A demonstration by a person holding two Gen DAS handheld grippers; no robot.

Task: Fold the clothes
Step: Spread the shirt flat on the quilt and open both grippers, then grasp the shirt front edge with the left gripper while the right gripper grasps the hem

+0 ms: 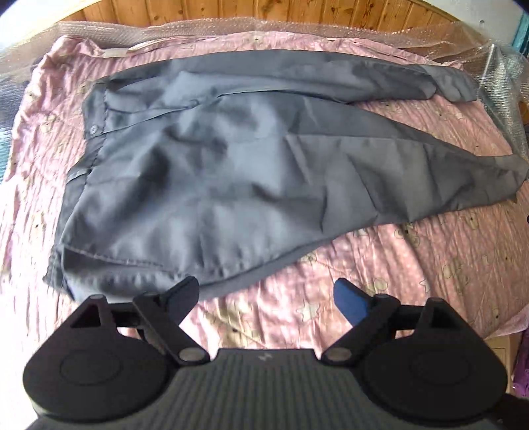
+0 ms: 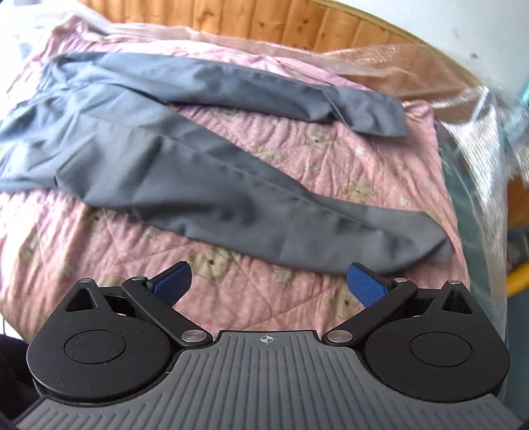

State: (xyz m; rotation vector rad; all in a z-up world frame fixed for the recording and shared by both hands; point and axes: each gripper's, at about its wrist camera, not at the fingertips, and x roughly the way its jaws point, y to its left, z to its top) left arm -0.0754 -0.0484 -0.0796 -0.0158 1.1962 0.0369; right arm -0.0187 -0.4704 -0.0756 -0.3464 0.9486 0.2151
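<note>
A grey long-sleeved shirt [image 1: 231,172] lies spread flat on a pink quilt [image 1: 429,264], collar to the left, both sleeves reaching right. My left gripper [image 1: 266,294] is open and empty, just above the quilt at the shirt's near hem. The shirt also shows in the right wrist view [image 2: 185,178], with the near sleeve's cuff end [image 2: 413,244] and the far sleeve's cuff [image 2: 373,112]. My right gripper [image 2: 267,281] is open and empty, hovering over the quilt [image 2: 264,297] just short of the near sleeve.
Clear bubble wrap [image 1: 297,24] lines the far and right edges of the bed [image 2: 476,158]. A wooden panel wall [image 2: 264,23] stands behind. The quilt's right edge drops off near the cuff end.
</note>
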